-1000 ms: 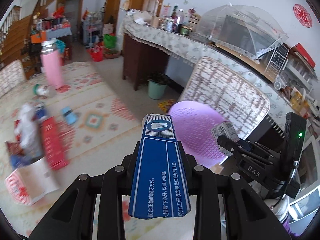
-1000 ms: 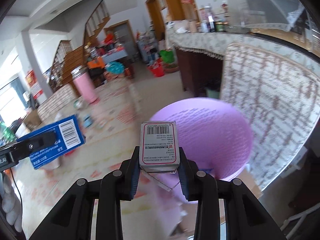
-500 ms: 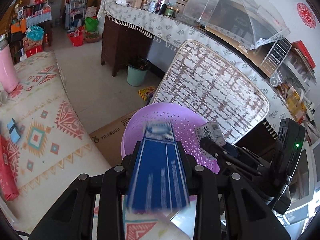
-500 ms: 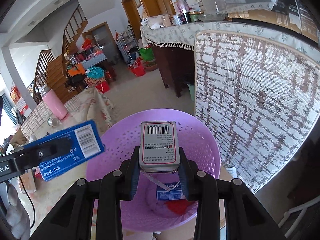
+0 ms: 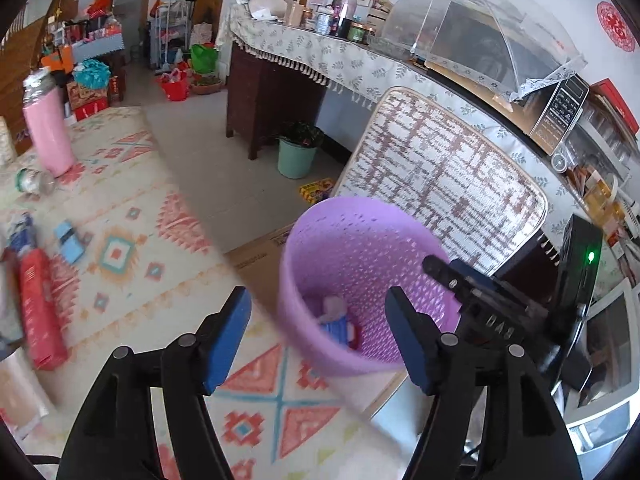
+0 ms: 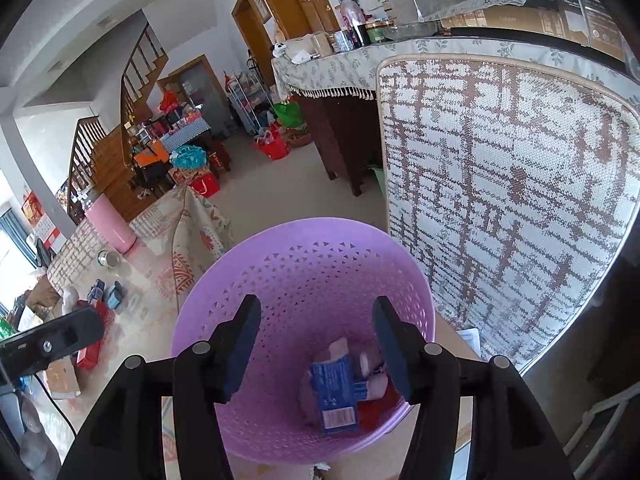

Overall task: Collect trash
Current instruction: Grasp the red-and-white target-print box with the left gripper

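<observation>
— Where do you stand with the trash?

— Both my tools are empty. My left gripper [image 5: 318,336] is spread wide with nothing between its blue pads, and my right gripper [image 6: 314,344] is just as wide and bare, hanging right over the purple basket [image 6: 280,248]. A blue carton [image 6: 334,392] lies at the bottom of it among some pale and red scraps.

— So what is left?

— I judge a fair bit. On the patterned cloth [image 5: 120,216] to the far left there is a long red box [image 5: 40,312], a small light-blue box [image 5: 70,236] beyond it, and a little jar [image 5: 32,180] tipped over near the tall pink flask [image 5: 46,136].

— How would you go about the next pick?

— Swing the left gripper out first, since it is nearer that side. Keep the jaws wide until they straddle the red box across its narrow width, then close squarely so it does not twist. I would leave the flask alone; it looks like no rubbish to me.
</observation>
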Action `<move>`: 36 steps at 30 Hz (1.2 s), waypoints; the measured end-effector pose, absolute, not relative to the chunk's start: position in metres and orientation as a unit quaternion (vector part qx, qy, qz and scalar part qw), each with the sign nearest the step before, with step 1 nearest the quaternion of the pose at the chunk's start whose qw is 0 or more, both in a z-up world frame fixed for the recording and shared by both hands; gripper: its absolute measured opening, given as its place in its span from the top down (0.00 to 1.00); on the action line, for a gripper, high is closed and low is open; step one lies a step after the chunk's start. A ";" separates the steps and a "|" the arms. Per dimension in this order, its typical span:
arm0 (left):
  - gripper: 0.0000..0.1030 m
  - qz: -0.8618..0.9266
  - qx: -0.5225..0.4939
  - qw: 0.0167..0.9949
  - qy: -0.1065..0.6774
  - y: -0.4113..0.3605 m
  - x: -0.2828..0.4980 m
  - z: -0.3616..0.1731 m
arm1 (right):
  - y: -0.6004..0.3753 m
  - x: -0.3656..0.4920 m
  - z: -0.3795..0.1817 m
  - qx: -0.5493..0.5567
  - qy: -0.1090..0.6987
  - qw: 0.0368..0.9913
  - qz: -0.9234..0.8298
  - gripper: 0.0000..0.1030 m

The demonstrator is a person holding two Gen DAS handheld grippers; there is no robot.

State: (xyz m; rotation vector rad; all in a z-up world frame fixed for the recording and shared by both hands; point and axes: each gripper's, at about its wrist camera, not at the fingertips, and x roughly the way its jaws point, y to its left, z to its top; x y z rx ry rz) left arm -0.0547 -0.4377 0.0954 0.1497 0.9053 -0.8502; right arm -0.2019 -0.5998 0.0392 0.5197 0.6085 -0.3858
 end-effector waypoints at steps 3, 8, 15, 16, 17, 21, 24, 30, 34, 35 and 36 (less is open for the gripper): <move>0.34 -0.381 0.080 0.823 0.414 -0.406 -0.060 0.099 | -0.590 -0.206 0.043 0.247 0.294 0.906 -0.181 0.37; 0.33 -0.330 0.076 0.851 0.402 -0.335 -0.054 0.107 | -0.565 -0.208 0.049 0.232 0.297 0.912 -0.163 0.35; 0.24 -0.250 0.038 0.880 0.402 -0.214 -0.010 0.111 | -0.511 -0.200 0.052 0.211 0.312 0.918 -0.123 0.33; 0.23 -0.241 0.033 0.881 0.406 -0.197 0.001 0.108 | -0.506 -0.199 0.052 0.210 0.313 0.919 -0.118 0.33; 0.23 -0.230 0.028 0.882 0.409 -0.181 0.012 0.104 | -0.497 -0.198 0.052 0.208 0.316 0.919 -0.111 0.33; 0.23 -0.218 -0.001 0.867 0.447 -0.137 0.049 0.080 | -0.462 -0.191 0.050 0.197 0.331 0.919 -0.086 0.32; 0.23 -0.253 -0.033 0.833 0.491 -0.119 0.065 0.055 | -0.437 -0.187 0.050 0.186 0.341 0.919 -0.073 0.32; 0.23 -0.360 -0.027 0.781 0.510 -0.122 0.029 0.034 | -0.401 -0.177 0.052 0.164 0.355 0.918 -0.061 0.32; 0.21 -0.397 0.015 0.779 0.485 -0.132 -0.009 0.039 | -0.384 -0.167 0.049 0.162 0.366 0.915 -0.048 0.30; 0.19 -0.398 0.029 0.783 0.477 -0.135 -0.015 0.040 | -0.379 -0.164 0.048 0.162 0.368 0.914 -0.044 0.30; 0.16 -0.398 0.049 0.789 0.466 -0.139 -0.024 0.041 | -0.374 -0.161 0.046 0.162 0.371 0.914 -0.039 0.30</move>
